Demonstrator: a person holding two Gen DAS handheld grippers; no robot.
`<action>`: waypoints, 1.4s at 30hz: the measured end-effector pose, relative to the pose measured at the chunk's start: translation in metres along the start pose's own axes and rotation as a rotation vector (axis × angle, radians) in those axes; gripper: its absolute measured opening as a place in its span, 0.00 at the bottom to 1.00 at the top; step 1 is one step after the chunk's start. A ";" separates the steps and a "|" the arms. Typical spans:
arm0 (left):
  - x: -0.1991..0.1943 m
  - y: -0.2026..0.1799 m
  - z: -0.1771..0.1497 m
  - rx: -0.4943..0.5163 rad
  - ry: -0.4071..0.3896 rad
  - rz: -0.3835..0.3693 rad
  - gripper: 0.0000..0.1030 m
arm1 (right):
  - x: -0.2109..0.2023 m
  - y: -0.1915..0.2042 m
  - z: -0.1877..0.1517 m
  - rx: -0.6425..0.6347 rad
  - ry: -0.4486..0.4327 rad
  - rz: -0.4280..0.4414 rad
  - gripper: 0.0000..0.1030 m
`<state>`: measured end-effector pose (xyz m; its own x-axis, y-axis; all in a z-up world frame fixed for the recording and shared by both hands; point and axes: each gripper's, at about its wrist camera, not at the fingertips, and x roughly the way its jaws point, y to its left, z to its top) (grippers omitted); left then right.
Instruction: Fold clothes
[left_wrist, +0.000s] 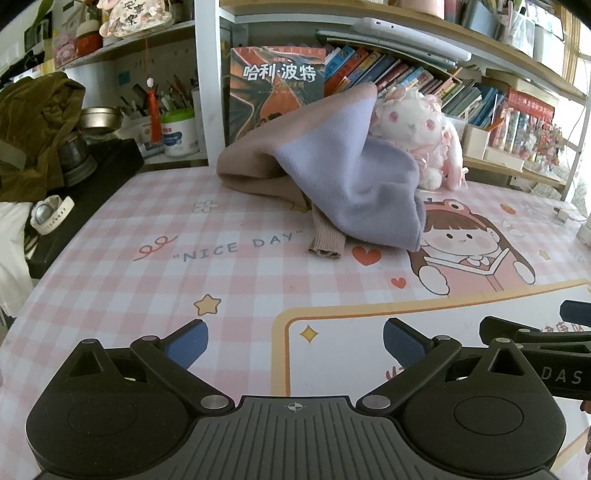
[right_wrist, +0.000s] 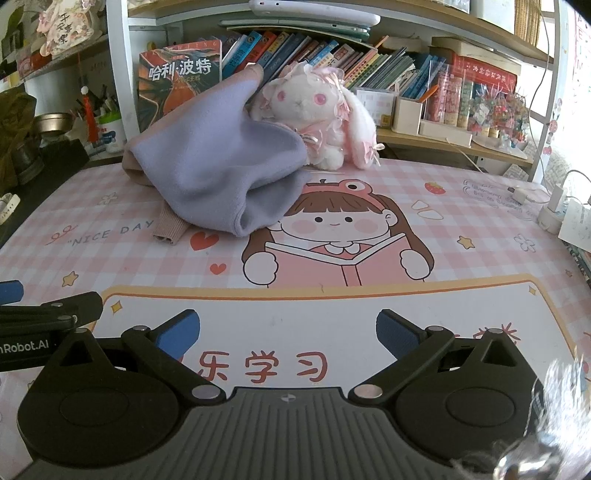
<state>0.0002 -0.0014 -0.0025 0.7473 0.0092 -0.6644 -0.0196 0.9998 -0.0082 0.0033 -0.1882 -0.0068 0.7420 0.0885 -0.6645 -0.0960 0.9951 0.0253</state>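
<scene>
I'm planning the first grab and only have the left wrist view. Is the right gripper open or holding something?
Observer: The right gripper is open and empty, over the desk mat, short of the garment.
Operator: Anything on the table's right side?
Observer: White chargers with a cable sit at the right edge.
Operator: And behind the garment?
Observer: A plush rabbit, its face fully visible here; the garment's lilac edge overlaps its left side.
</scene>
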 end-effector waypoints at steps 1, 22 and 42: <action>0.000 0.000 0.000 0.000 0.000 0.000 0.99 | 0.000 0.000 0.000 0.000 0.000 0.000 1.00; 0.000 0.002 0.000 -0.007 0.002 -0.003 0.99 | -0.001 0.001 -0.002 -0.001 -0.002 0.000 1.00; 0.013 0.008 0.004 -0.014 0.031 -0.016 0.99 | 0.013 0.005 0.002 0.003 0.021 -0.008 1.00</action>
<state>0.0119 0.0066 -0.0084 0.7269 -0.0078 -0.6867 -0.0170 0.9994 -0.0293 0.0134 -0.1825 -0.0138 0.7287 0.0794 -0.6803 -0.0880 0.9959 0.0220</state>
